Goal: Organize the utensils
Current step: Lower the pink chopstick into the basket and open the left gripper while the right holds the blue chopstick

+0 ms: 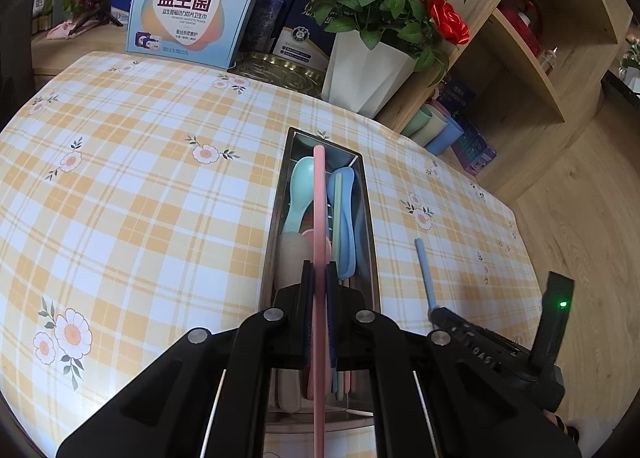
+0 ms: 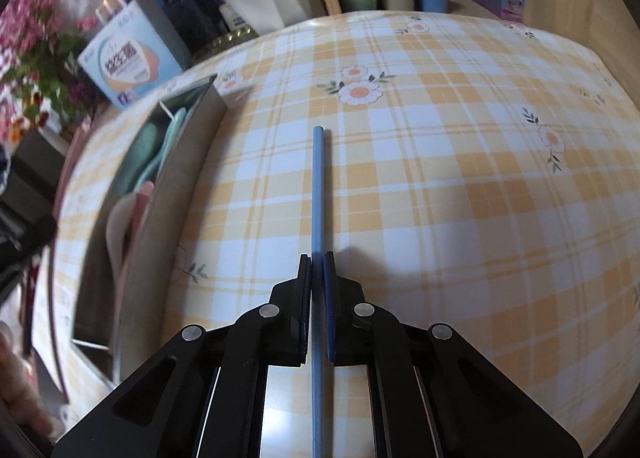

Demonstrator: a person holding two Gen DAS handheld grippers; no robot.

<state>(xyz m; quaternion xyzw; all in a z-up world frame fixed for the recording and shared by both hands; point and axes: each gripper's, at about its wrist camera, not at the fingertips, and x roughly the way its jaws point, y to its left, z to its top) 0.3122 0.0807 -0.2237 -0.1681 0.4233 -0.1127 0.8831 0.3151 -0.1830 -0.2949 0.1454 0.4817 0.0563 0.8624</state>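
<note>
The left gripper [image 1: 319, 270] was clamped on a pink chopstick [image 1: 319, 210], which was held lengthwise above the metal utensil tray [image 1: 370, 226] where a teal spoon [image 1: 301, 186] and a blue spoon [image 1: 347, 218] were already laid. The right gripper [image 2: 317, 262] was pinched on a blue chopstick [image 2: 318, 186], its far end stretched out over the checked tablecloth [image 2: 440, 198] beside the tray

Pink chopstick [image 1: 319, 218] lengthwise over steel utensil box [image 1: 370, 218] w/ pastel spoons [image 1: 301, 194], blue chopstick [image 2: 319, 194] over checked cloth
</note>
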